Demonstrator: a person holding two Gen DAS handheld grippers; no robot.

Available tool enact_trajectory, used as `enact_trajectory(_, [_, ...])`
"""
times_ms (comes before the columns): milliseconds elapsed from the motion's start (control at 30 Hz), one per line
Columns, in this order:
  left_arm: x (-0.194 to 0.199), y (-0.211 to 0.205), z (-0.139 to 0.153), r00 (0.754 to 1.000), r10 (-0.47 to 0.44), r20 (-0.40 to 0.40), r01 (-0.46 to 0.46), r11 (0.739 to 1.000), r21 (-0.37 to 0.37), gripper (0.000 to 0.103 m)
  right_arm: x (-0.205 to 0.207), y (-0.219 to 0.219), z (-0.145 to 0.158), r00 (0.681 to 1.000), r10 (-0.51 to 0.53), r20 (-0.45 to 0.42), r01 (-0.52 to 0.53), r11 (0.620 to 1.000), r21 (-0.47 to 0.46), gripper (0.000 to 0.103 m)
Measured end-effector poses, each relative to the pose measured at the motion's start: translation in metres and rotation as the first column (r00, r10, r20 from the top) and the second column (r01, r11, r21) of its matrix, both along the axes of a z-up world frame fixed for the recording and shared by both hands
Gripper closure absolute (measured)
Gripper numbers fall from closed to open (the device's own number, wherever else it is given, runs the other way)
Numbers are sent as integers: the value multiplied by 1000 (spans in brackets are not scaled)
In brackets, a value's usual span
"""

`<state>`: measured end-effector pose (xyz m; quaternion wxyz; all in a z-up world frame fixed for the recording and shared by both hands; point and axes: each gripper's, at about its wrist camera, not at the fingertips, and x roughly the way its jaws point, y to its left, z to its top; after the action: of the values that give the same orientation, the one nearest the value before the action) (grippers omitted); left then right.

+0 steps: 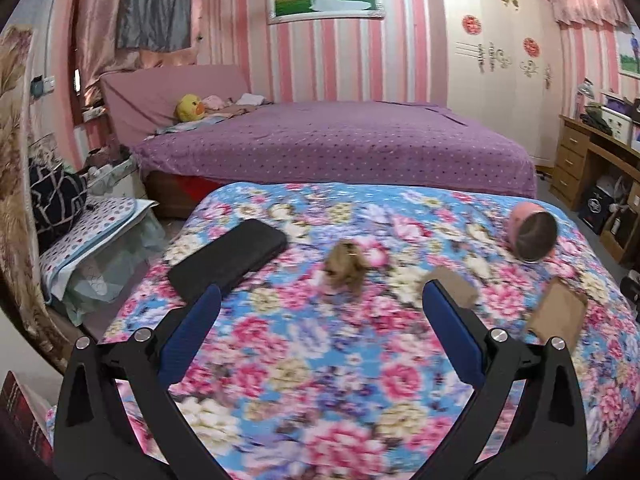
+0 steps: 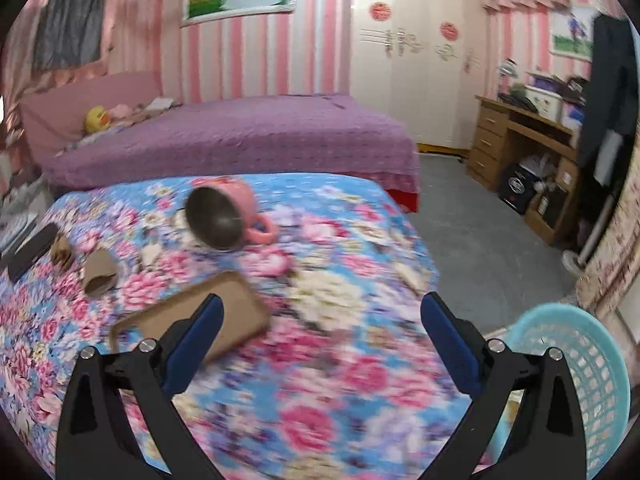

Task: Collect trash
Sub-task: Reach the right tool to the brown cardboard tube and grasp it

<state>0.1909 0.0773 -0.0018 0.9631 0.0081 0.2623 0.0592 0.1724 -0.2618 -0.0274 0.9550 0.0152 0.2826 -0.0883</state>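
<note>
On the floral bedspread [image 1: 320, 360] lies a crumpled brown wad [image 1: 346, 268], just ahead of my open left gripper [image 1: 320, 300], which holds nothing. Two cardboard scraps lie to its right: a small one [image 1: 454, 284] beside the right finger and a flat one [image 1: 558, 314]. In the right wrist view, my right gripper [image 2: 320, 310] is open and empty over the bedspread [image 2: 340, 380]. The flat cardboard piece [image 2: 236, 316] lies under its left finger, the torn scrap [image 2: 100, 270] and wad [image 2: 62, 254] further left. A turquoise mesh basket [image 2: 568, 380] stands at lower right, beside the bed.
A black phone [image 1: 228, 254] lies left of the wad. A pink mug [image 1: 532, 232] lies tipped on its side at the far right. Beyond are a purple bed [image 1: 340, 140], a white wardrobe [image 1: 500, 60], a wooden desk [image 2: 520, 140] and grey floor [image 2: 480, 232].
</note>
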Motion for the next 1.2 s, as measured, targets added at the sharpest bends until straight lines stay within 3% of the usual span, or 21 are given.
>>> enact_trajectory(100, [7,21,-1,999,42,-8,-42,999,3,5,12,33,3,998,56,7,-55,998,-21,6])
enact_trajectory(333, [25,57,-7,991,130,-43,-130,992,3,5,49,101,-5,981,194,-12,-194,980,33,6])
enact_trajectory(500, [34,72,-9,988,146,-53,-148,988,-40,5,72,143,-14,965,258,-52,-258,966,7,6])
enact_trajectory(733, [45,80,-12,986,153,-68,-157,986,-54,5,97,179,-31,932,336,-136,-340,940,-2,6])
enact_trajectory(967, [57,83,-16,986,132,-98,-138,989,-61,5,114,185,-41,907,380,-180,-373,925,72,7])
enact_trajectory(1100, [63,80,-17,986,128,-103,-134,989,-56,5,120,194,-48,882,421,-213,-413,907,83,24])
enact_trajectory(1200, [68,78,-18,986,125,-107,-132,989,-61,5,124,196,-52,861,450,-238,-438,893,104,43])
